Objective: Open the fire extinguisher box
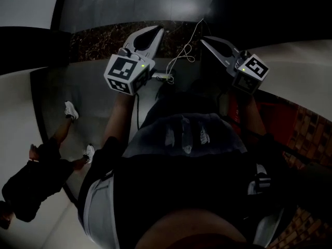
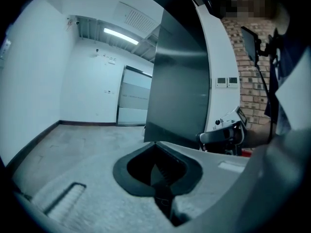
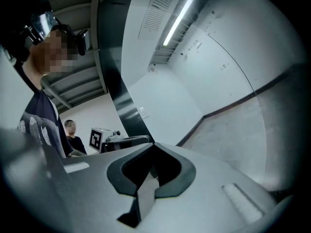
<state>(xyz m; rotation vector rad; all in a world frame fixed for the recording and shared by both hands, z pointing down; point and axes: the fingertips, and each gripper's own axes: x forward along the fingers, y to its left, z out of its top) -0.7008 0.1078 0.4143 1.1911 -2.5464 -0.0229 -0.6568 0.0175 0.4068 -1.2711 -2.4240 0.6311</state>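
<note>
Fire extinguisher box dim red, left tongs, right tongs closed, bystander nearby

We hold the left grey tool and the right grey tool side by side, jaws together, above a glossy grey floor; a thin white cable hangs between them, a bystander in black at left

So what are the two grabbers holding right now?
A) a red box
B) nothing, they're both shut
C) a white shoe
B: in their own views, the left gripper and the right gripper each have jaws shut tip to tip with nothing between them.
</note>
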